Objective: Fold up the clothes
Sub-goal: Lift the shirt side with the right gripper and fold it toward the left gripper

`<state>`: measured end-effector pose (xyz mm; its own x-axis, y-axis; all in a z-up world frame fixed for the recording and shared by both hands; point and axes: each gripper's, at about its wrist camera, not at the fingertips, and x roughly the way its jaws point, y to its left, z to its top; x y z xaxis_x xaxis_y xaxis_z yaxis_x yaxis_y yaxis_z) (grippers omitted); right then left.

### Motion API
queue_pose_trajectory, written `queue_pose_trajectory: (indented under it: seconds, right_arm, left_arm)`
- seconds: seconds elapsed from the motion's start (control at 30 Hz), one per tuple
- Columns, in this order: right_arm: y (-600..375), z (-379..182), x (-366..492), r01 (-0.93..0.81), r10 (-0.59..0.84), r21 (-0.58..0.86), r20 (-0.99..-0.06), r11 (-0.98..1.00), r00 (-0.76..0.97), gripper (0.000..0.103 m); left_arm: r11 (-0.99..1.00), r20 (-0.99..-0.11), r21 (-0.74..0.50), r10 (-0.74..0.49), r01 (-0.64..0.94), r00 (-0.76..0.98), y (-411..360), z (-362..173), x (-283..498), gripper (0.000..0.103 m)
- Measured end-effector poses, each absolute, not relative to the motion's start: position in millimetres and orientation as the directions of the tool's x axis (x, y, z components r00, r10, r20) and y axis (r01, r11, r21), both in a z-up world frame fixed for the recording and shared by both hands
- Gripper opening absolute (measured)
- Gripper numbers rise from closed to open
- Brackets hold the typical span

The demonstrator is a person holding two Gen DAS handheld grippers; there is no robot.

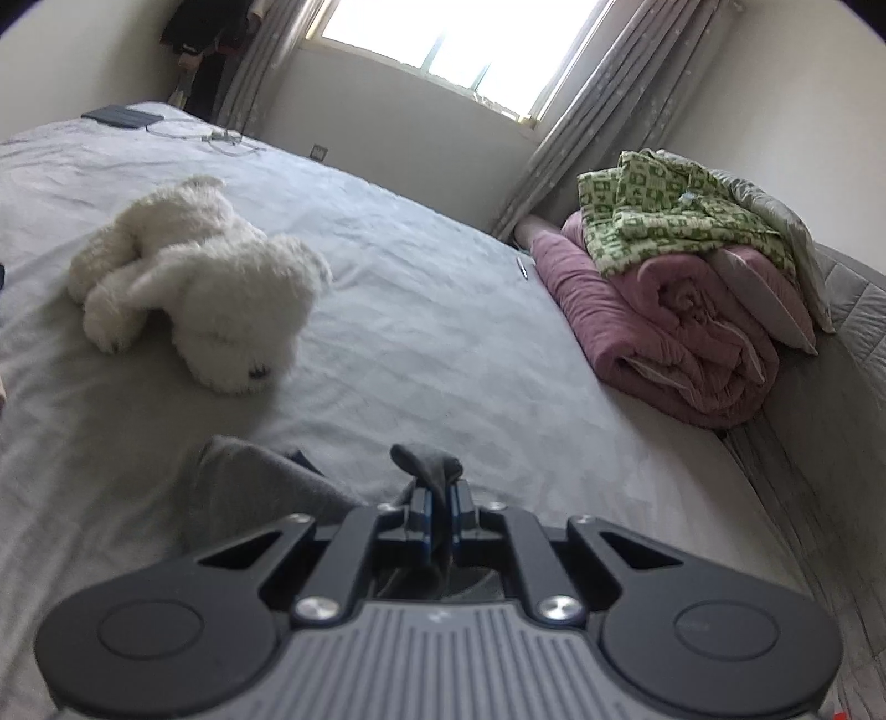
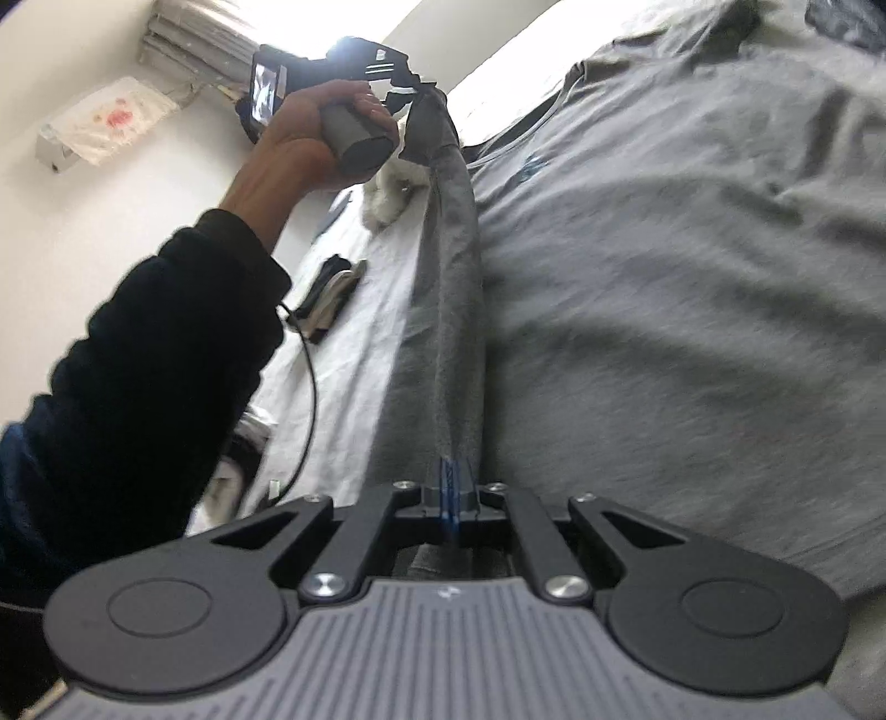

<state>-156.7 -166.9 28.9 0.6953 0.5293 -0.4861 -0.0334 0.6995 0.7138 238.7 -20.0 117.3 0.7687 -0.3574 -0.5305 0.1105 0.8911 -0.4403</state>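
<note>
On bed (image 1: 421,288): grey T-shirt (image 2: 664,288), edge pinched taut, rest wrinkled.

Daylight from a blown-out window (image 1: 465,50) backlights both fisheye views; edges curve and darken, the grey shirt (image 2: 664,277) smeared by motion blur

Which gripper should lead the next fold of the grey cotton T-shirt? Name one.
Left, probably. The left gripper pinches the grey cotton T-shirt edge raised above the bed sheet, free to sweep across; the right gripper clamps the same edge low, anchoring it.
</note>
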Motion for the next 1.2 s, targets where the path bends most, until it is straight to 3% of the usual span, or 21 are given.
queue_pose_trajectory:
  seconds: [0.4,0.7,0.93,1.0,1.2]
  right_arm:
    - [-139,56,-151,-0.195,0.649,0.743,-0.387,0.640,0.655,0.004]
    - [-68,36,-114,-0.255,0.790,0.802,-0.379,0.540,0.482,0.004]
    - [-14,19,-95,-0.310,0.681,0.612,-0.591,0.727,0.431,0.005]
    - [-6,22,-101,-0.357,0.629,0.518,-0.632,0.778,0.453,0.011]
    - [9,30,-114,-0.424,0.584,0.410,-0.661,0.807,0.471,0.013]
  left_arm:
    - [0.850,-0.502,-0.526,-0.336,0.027,0.797,77,130,235,0.006]
    - [0.907,-0.569,-0.421,-0.251,-0.015,0.783,183,112,242,0.006]
    - [0.948,-0.624,-0.318,-0.207,-0.003,0.753,202,70,252,0.007]
    - [0.942,-0.619,-0.336,-0.218,-0.005,0.754,203,64,253,0.007]
    - [0.921,-0.605,-0.389,-0.248,-0.009,0.757,210,48,253,0.009]
